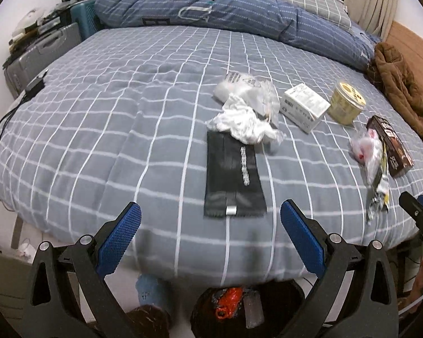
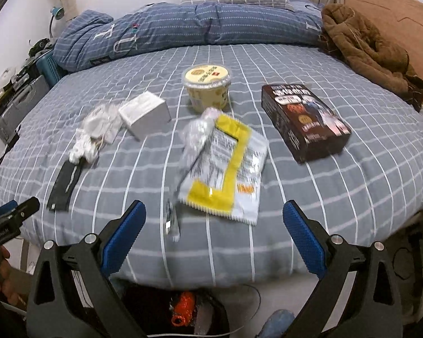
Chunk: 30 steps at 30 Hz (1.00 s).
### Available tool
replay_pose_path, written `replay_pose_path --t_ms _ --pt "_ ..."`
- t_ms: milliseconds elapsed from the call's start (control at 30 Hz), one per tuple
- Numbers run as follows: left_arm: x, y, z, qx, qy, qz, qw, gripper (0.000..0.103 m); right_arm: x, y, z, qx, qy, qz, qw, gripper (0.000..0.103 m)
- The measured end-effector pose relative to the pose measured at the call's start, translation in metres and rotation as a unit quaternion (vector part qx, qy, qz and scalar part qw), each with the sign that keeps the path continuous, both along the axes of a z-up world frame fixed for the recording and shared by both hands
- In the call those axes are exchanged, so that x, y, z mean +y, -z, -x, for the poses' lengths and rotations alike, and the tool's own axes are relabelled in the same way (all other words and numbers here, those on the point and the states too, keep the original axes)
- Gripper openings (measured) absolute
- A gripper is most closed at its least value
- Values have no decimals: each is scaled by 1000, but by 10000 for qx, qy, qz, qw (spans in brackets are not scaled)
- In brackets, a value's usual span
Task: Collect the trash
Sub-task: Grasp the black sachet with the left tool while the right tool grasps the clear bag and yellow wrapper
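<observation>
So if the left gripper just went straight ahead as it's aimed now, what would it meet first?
Probably the flat black packet, lying on the bed between the open left gripper fingers; depth is uncertain.

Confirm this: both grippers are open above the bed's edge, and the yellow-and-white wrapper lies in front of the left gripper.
One thing is wrong: the yellow-and-white wrapper lies in front of the right gripper, as the right wrist view shows. The left gripper faces a black pouch instead. Both grippers are indeed open above the edge of the bed.
</observation>
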<state>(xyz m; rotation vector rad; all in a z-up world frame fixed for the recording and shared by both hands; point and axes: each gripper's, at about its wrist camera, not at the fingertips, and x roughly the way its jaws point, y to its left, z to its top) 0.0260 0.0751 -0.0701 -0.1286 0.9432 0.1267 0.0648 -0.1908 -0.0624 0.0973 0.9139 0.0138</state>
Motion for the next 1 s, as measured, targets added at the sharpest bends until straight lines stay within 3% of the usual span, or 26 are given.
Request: replay_pose_path --t_ms 400,800,900,1000 --pt "-3 12 -53 136 100 -34 9999 97 -6 18 -53 124 -14 -73 9999 94" --pt "2 36 -80 353 -5 -39 9994 97 1 50 -89 440 -50 -229 9988 94" --pt "0 43 -86 392 5 -110 9992 95 2 57 -94 509 -26 -190 9985 91" --pt "-2 47 -89 436 -9 -275 9987 83 2 62 -98 592 40 -113 9982 85"
